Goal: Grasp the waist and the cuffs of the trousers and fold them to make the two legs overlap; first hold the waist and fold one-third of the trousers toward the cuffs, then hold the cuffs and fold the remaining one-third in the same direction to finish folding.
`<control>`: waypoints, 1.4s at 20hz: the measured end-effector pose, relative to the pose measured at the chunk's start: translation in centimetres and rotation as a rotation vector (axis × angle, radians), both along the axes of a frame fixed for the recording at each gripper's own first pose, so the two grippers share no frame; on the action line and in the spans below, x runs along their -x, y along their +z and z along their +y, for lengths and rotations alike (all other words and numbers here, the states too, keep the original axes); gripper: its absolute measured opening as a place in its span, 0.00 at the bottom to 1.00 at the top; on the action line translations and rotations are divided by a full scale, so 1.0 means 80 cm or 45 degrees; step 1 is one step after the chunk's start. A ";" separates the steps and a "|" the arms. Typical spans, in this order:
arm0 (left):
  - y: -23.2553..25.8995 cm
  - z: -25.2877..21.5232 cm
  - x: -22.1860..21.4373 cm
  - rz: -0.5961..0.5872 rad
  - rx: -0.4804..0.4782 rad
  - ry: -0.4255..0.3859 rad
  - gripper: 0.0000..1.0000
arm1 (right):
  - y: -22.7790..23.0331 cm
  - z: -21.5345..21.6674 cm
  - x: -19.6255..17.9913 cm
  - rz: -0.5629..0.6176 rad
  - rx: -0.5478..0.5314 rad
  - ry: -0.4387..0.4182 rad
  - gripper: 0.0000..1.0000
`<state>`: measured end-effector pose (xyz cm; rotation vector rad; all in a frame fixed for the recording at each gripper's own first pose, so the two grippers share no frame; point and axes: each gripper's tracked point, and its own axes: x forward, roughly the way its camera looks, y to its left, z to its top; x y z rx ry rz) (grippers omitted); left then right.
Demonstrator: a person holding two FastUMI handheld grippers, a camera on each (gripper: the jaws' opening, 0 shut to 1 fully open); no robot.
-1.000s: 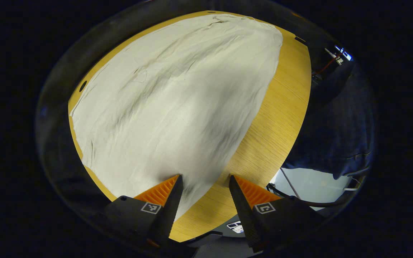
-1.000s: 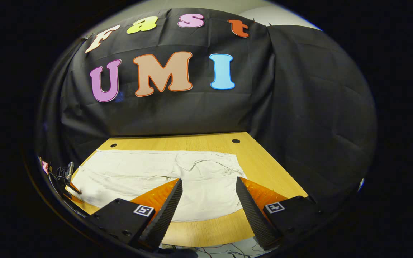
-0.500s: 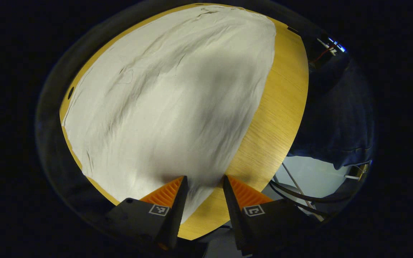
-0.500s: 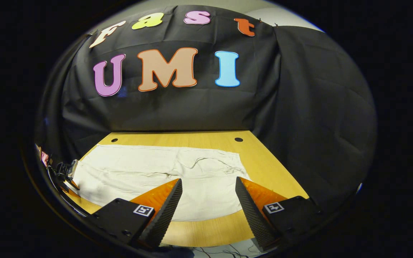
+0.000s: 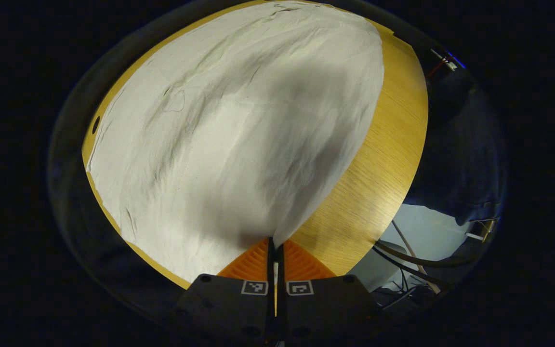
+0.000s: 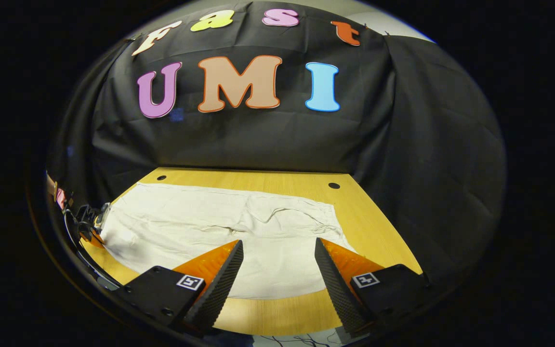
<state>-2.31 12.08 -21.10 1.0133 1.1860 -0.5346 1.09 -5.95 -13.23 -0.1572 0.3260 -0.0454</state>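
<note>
Left gripper view has the left tongs (image 5: 275, 246) clenched at the bottom of the picture, their two fingers pressed together on a corner of the trousers (image 5: 239, 120), where the pale cloth narrows to a point and runs in between them. From that pinched corner the trousers spread away up the picture, lying flat and lightly creased over most of the wooden surface (image 5: 378, 168), with a soft shadow across their middle. A strip of bare wood borders the cloth on the right side of this view, and a thin sliver shows along the left, where a small round hole (image 5: 95, 125) sits near the edge. Beyond the surface on the right are a person's dark clothing (image 5: 465, 159) and some cables (image 5: 405, 258) over a pale floor. In the right gripper view, the right tongs (image 6: 278, 248) are released, their fingers spread wide apart above the near edge of the trousers (image 6: 210, 224); whether they touch the cloth cannot be told. The trousers lie flat across the surface (image 6: 378, 231), with a wrinkled fold near their middle. At the far left of this view the left tongs (image 6: 95, 230) sit at the cloth's corner.
</note>
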 end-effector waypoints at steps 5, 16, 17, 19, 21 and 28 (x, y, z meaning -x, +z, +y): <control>-0.001 -0.001 -0.001 0.008 0.015 -0.013 0.00 | -0.043 -0.007 -0.024 0.138 0.202 0.185 0.97; -0.001 0.003 -0.002 0.078 0.029 0.022 0.00 | -0.201 -0.019 -0.016 0.746 0.606 0.703 0.98; -0.002 0.002 -0.002 0.079 0.028 0.025 0.00 | -0.212 -0.022 -0.017 0.794 0.633 0.737 0.97; -0.002 0.003 -0.002 0.086 0.022 0.032 0.00 | -0.231 -0.026 -0.016 0.898 0.673 0.796 0.97; -0.001 0.004 -0.002 0.101 0.014 0.033 0.00 | -0.245 -0.029 -0.018 0.974 0.697 0.832 0.97; -0.001 0.004 -0.002 0.126 0.004 0.029 0.00 | -0.259 -0.028 -0.016 1.144 0.642 0.869 0.90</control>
